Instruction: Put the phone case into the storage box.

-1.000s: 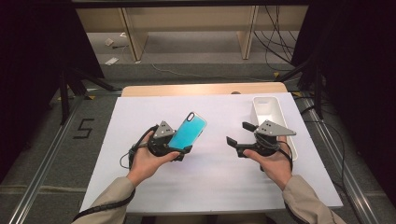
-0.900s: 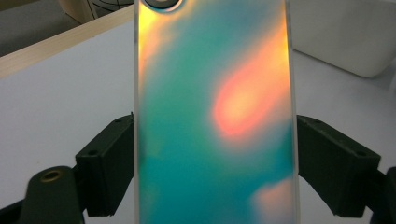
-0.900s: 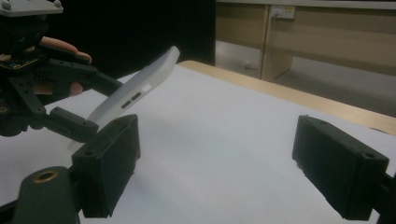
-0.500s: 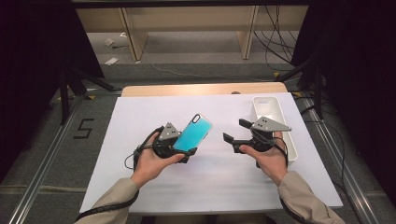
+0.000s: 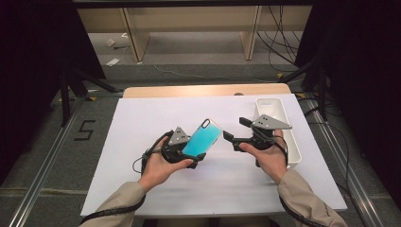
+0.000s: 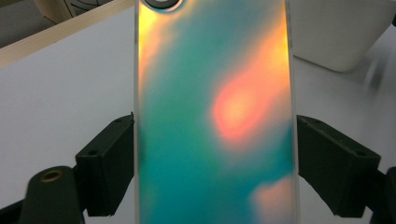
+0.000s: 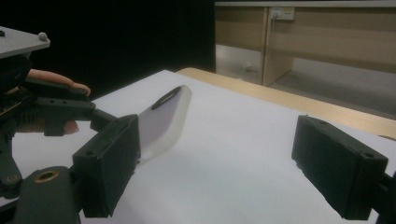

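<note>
The phone case, iridescent teal with orange glints, is held above the middle of the white table, tilted, its camera cut-out toward the far edge; the left gripper pinches it across its lower half, one jaw on each long side, as the left gripper view shows; the right gripper hovers just beside it, jaws spread and empty, pointed at the case, whose pale edge shows in its own view; a white tray lies along the table's right edge behind that hand; the pinch bears on thin, smooth side walls, so the case could likely flex or slip out if the right gripper pushes it; no brand shows on the case; a "5" marks the floor left of the table
</note>
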The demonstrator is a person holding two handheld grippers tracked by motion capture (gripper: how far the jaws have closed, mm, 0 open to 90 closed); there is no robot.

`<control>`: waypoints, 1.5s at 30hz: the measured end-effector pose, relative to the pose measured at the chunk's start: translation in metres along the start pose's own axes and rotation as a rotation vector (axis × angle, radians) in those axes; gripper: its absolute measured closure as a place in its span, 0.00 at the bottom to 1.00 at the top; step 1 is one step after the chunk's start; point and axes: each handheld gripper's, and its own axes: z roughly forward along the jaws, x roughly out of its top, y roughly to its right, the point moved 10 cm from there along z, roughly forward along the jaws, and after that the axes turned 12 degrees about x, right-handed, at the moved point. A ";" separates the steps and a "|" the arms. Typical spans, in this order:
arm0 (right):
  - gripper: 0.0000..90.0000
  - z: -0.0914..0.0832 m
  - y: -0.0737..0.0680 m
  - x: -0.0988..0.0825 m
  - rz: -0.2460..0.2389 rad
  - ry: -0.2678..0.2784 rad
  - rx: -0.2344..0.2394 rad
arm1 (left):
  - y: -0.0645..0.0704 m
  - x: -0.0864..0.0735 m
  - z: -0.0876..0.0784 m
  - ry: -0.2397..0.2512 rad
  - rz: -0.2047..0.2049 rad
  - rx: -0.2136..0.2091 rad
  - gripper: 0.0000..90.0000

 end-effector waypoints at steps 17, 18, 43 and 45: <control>0.14 0.017 -0.002 -0.001 0.034 -0.030 0.012 | 0.013 0.000 0.007 0.000 0.018 -0.012 0.19; 0.14 0.018 -0.002 -0.001 0.036 -0.031 0.011 | 0.014 0.000 0.008 0.001 0.019 -0.011 0.19; 0.21 0.034 -0.001 -0.012 0.089 -0.059 0.016 | 0.032 0.000 0.015 0.010 0.051 -0.030 0.19; 0.22 0.035 -0.001 -0.013 0.093 -0.059 0.017 | 0.033 0.000 0.015 0.011 0.053 -0.030 0.19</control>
